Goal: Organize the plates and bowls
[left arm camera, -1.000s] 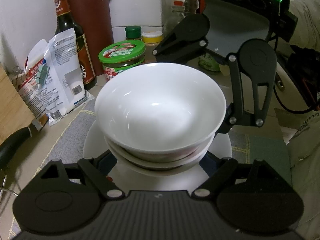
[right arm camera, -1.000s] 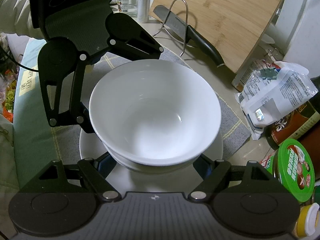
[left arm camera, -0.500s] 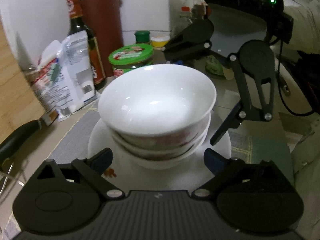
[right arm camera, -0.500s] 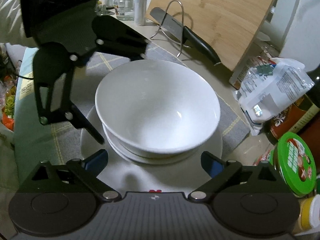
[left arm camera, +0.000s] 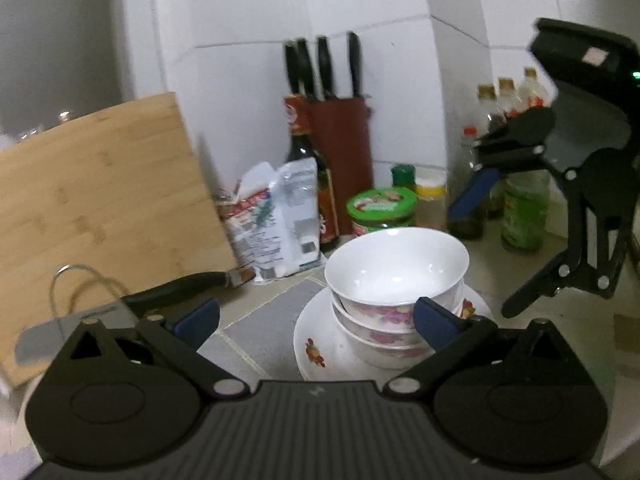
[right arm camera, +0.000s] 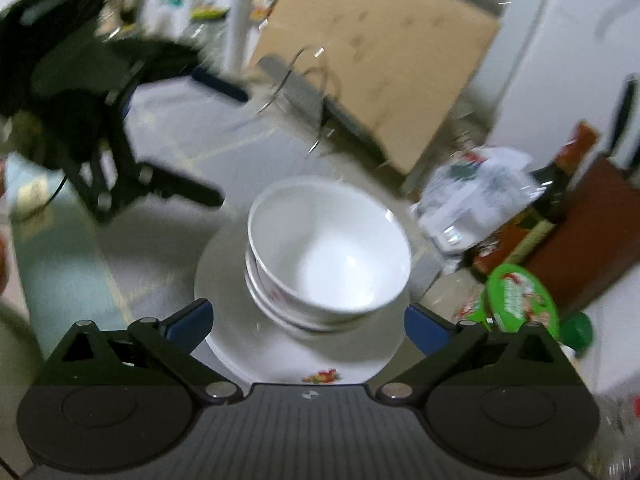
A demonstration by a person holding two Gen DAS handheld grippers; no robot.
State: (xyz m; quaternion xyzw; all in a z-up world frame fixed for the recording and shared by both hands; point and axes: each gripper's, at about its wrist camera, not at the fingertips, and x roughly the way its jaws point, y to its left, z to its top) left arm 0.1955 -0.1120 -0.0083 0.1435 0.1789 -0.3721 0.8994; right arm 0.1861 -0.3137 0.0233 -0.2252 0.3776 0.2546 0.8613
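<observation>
Bowls point(left arm camera: 394, 276) nested on plate point(left arm camera: 320, 344); left tongs point(left arm camera: 316, 316) and right tongs point(right arm camera: 306, 320) opening, empty; stacking appears complete.

Black claw point(left arm camera: 316, 322), blue fingertips point(left arm camera: 434, 324)

We count three bowls point(left arm camera: 396, 276) nested in one stack, on one plate point(left arm camera: 320, 344). One cutting board point(left arm camera: 100, 208), one loose knife point(left arm camera: 176, 292), four handles in the knife block point(left arm camera: 340, 148), one green-lidded jar point(left arm camera: 380, 208), one packet point(left arm camera: 276, 220) and two tools.
</observation>
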